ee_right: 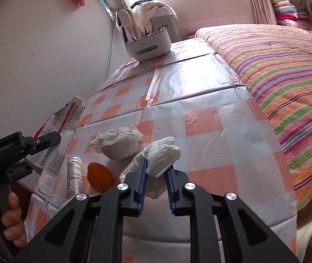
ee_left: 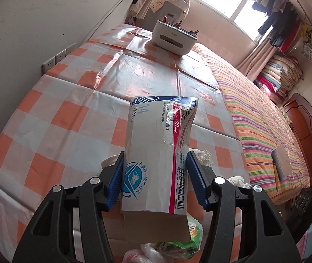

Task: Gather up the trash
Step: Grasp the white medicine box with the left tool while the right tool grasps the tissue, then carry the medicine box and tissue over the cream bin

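Low in the frame over the checked table: medicine box clamped in left gripper, crumpled tissue pinched in right gripper. Left at lower left: lace cloth, small bottle, orange peel.

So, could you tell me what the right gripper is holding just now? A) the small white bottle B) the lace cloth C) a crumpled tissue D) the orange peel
C: the right gripper is shut on the crumpled tissue, while the peel, bottle and lace cloth lie untouched on the table.
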{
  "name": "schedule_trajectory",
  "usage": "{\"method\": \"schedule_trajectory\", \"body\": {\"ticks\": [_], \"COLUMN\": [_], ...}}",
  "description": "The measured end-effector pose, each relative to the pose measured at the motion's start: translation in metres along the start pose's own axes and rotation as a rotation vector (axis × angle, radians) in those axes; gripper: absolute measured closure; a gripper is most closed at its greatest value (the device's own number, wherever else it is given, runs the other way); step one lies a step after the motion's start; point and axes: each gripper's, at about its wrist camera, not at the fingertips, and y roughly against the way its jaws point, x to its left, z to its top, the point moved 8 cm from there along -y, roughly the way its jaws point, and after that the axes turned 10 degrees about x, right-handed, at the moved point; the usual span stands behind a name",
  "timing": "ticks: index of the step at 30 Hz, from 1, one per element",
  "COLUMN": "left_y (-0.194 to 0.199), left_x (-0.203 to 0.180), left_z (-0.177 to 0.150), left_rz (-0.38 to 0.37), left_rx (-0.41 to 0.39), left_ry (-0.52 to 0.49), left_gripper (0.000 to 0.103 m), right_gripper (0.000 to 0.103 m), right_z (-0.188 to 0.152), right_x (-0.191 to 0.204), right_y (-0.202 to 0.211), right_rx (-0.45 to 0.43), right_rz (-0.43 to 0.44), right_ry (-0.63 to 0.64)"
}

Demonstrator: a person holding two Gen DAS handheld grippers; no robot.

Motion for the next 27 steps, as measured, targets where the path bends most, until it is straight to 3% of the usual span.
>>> {"method": "schedule_trajectory", "body": {"ticks": [15, 27], "left_y": [0.023, 0.023], "left_x": [-0.050, -0.093], "left_z": [-0.030, -0.058], "left_rz": [-0.019, -0.041], "left_rx": [-0.056, -0.043], "left_ry": [-0.069, -0.127], "left_gripper": [0.049, 0.049], "right_gripper": [0.086, 0.086], "right_z": [0.003, 0.003], "right_x": [-0.004, -0.023], "right_y": [0.046, 0.080], "right_rx": [-0.109, -0.163], "right_rz": [0.027, 0.041], "right_ry": [-0.022, -0.066]}}
